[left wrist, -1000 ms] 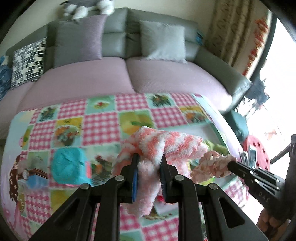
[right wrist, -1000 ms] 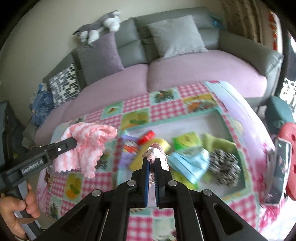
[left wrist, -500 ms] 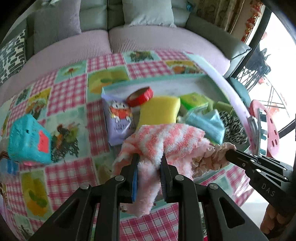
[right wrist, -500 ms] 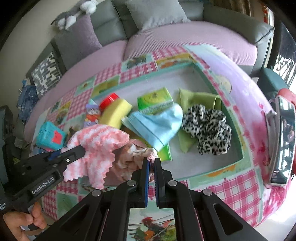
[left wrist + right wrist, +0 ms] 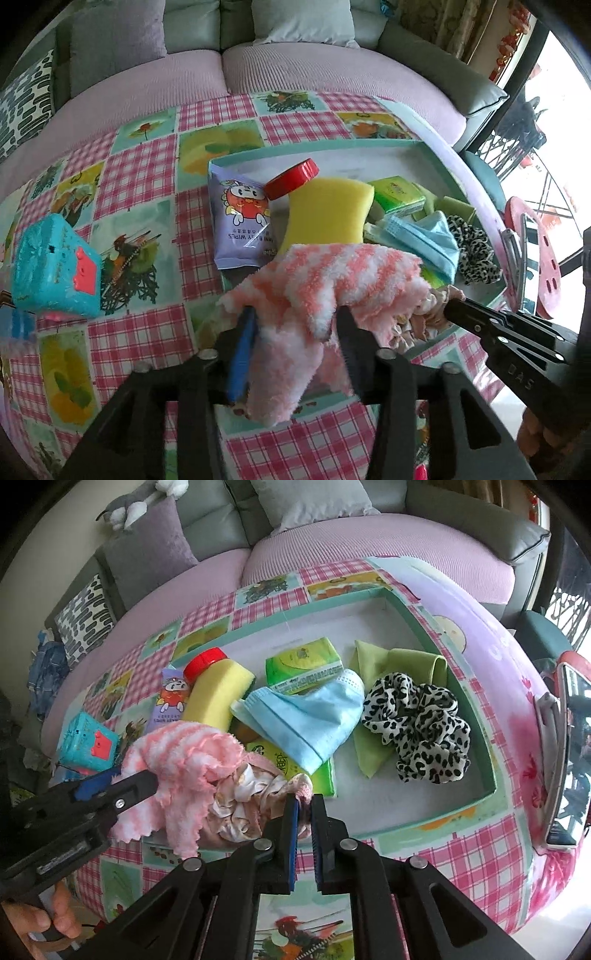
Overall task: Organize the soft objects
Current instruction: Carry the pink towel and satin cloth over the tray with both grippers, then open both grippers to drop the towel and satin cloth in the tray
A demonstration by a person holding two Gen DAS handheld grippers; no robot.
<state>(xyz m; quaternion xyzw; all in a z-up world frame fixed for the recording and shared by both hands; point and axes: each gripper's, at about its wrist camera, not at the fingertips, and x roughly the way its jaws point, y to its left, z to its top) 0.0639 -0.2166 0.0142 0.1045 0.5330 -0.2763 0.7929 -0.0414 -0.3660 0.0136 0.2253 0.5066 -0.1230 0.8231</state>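
From the left wrist, the left gripper [image 5: 295, 325] had dropped from over the sofa to the tray [image 5: 424, 146] on the checked surface [image 5: 147, 166]; its fingers [image 5: 242, 354] were opening, the pink striped cloth [image 5: 332, 280] slack between them, seemingly settling on the tray's near edge.

From the right wrist, the right gripper [image 5: 303, 805] had lowered too, fingers parting slightly yet apparently still pinching the pink scrunchie [image 5: 258, 790] inside the tray. Both releases looked under way.
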